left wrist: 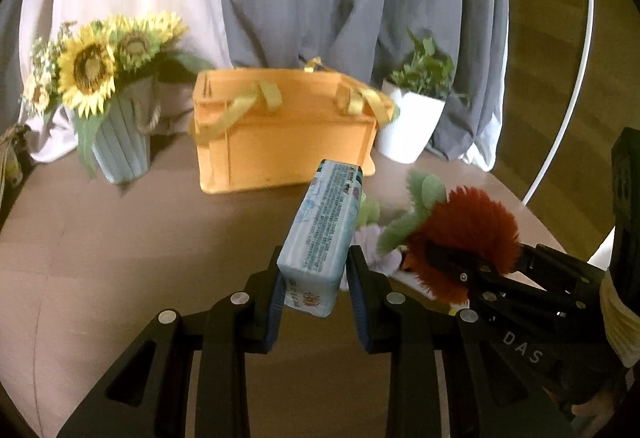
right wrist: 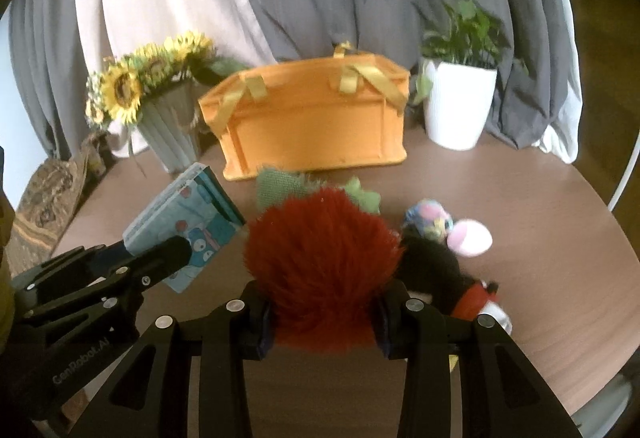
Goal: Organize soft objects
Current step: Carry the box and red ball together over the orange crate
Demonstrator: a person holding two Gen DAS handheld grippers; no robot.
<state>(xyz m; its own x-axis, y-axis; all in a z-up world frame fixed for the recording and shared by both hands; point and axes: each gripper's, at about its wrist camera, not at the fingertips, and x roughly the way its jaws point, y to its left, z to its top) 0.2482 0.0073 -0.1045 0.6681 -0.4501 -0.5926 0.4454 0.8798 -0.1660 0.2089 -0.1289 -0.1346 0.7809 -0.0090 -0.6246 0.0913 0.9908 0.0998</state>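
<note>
1. On the left wrist view, the left gripper [left wrist: 316, 282] is closed on a pale blue tissue pack [left wrist: 326, 230]. Its two pads press the near end of the pack from both sides, and the far end points toward the orange basket [left wrist: 280, 142]. The pack is held above the brown table [left wrist: 120, 238].
2. Behind the pack, the basket stands at the back of the table with its yellow ribbon handles over the rim. Sunflowers [left wrist: 96, 66] in a grey vase are to its left, and a green plant in a white pot [left wrist: 412, 126] is to its right. Grey and white curtains hang behind them.
3. At the right of this view, the right gripper [left wrist: 444, 258] reaches in with a red fluffy toy [left wrist: 468, 234] in its grip. Green leaves stick out of the toy toward the basket.
4. On the right wrist view, the right gripper [right wrist: 324, 314] is closed on the red toy [right wrist: 320, 262], with one pad on each side of the fur. The toy is lifted off the table [right wrist: 540, 238], in front of the basket [right wrist: 316, 130].
5. To the left, the left gripper [right wrist: 168, 258] holds the pack [right wrist: 188, 222], tilted, just beside the red toy.
6. To the right of the red toy, a black plush toy [right wrist: 436, 274] with a red part lies on the table. A multicoloured ball [right wrist: 428, 222] and a pink ball [right wrist: 470, 238] lie just beyond it, near each other.
</note>
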